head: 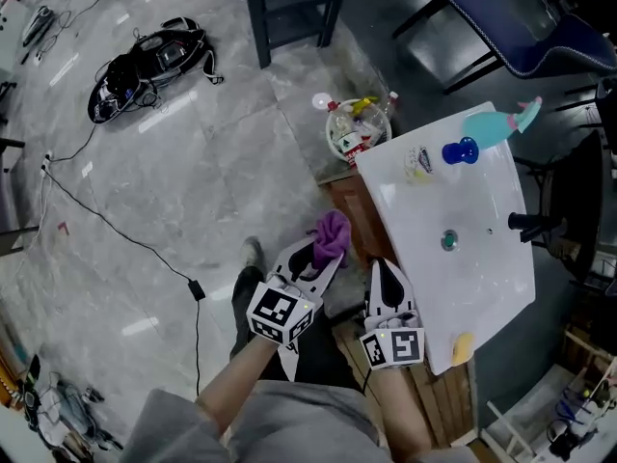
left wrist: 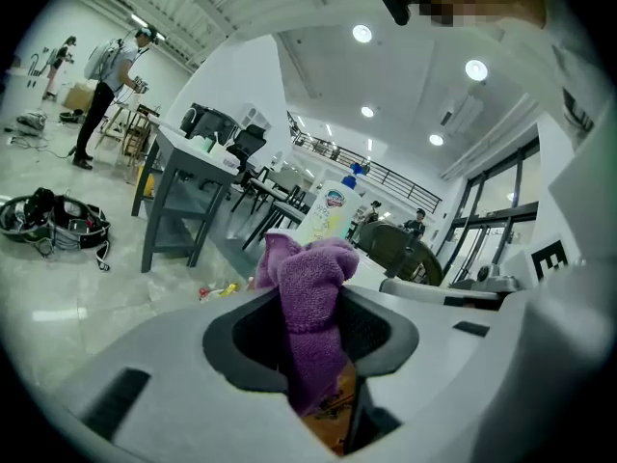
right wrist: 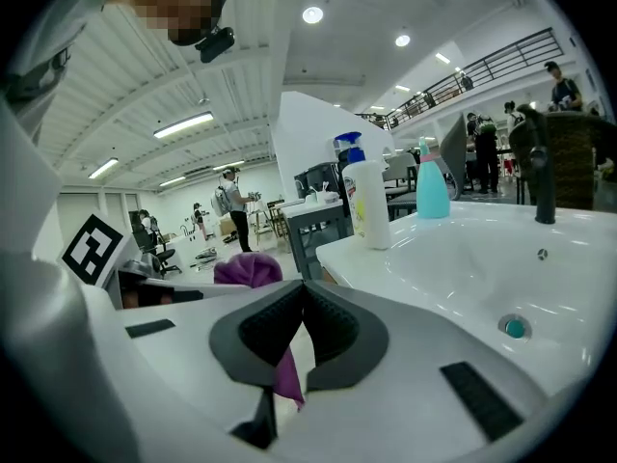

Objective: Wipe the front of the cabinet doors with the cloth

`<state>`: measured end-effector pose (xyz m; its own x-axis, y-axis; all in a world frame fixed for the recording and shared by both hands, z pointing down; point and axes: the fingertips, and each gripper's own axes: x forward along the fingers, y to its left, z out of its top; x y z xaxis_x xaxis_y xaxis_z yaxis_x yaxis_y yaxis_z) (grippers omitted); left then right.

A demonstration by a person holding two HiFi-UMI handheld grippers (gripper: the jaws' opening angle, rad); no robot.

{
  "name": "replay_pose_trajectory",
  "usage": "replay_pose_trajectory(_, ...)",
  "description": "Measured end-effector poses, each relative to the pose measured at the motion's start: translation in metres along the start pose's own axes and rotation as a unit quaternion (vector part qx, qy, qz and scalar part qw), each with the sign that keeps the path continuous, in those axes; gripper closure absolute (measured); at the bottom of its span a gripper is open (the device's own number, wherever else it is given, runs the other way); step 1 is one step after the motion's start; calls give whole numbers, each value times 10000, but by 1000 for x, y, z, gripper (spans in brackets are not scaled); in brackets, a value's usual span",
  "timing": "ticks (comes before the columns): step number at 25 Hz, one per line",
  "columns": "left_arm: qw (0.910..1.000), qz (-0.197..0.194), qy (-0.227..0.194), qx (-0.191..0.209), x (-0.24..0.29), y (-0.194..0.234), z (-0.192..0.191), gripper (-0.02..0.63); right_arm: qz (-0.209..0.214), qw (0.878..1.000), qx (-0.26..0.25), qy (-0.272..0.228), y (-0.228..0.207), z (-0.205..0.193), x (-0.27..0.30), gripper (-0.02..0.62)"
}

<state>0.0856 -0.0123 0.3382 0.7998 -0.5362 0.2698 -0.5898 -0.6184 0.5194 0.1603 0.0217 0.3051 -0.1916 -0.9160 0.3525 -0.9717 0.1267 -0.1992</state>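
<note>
Looking down in the head view: the left gripper (head: 321,258) sits at centre frame with its fingers clamped on the purple cloth (head: 333,234). The cloth bulges past the tips, close to the brown cabinet (head: 349,210) under the white sink (head: 453,268). Judgement: a wad left proud of the tips gives a soft pad to press on the door fronts, and wiping contact is not yet made. Both forearms enter from the bottom edge. The left gripper angles toward the upper right, while the right gripper (head: 386,270) points almost straight up-frame, just beside the sink's near edge and near the left one. In the left gripper view, the left gripper (left wrist: 313,331) has the cloth (left wrist: 308,292) filling the gap between its fingers, gripped mid-length, with the bunched end standing above the pads and a tail running down toward the body. A wood tone shows beyond it, low in frame. In the right gripper view, the right gripper (right wrist: 301,302) has its fingers brought together at the tips. A purple sliver shows in the slit below them; whether it is pinched or merely seen beyond is unclear. The cloth (right wrist: 249,270) sits at left of centre, and the sink (right wrist: 463,258) fills the right. Judgement: the right gripper is idle, kept closed and clear.
</note>
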Motion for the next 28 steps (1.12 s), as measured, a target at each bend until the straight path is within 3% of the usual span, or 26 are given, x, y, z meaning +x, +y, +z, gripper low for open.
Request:
replay_pose_trajectory(4,9999,-58,-81,-47,12,12,-11,464,-6,10000,17,-65,-1,-4,13,585)
replay_pose_trajectory(12,9944,-383,-329,-932,35,30,-28,472,17,10000,7,-68,-3,-18,22,585)
replay_pose_trajectory(22,9829,-523,-627,-1649,80,60,-65,476,42,10000,43,40,-9,-51,37,586)
replay_pose_trajectory(28,9779,-569,-779,-1853,104,71,-73,479,61,9999,55,144,-14,-63,40,586)
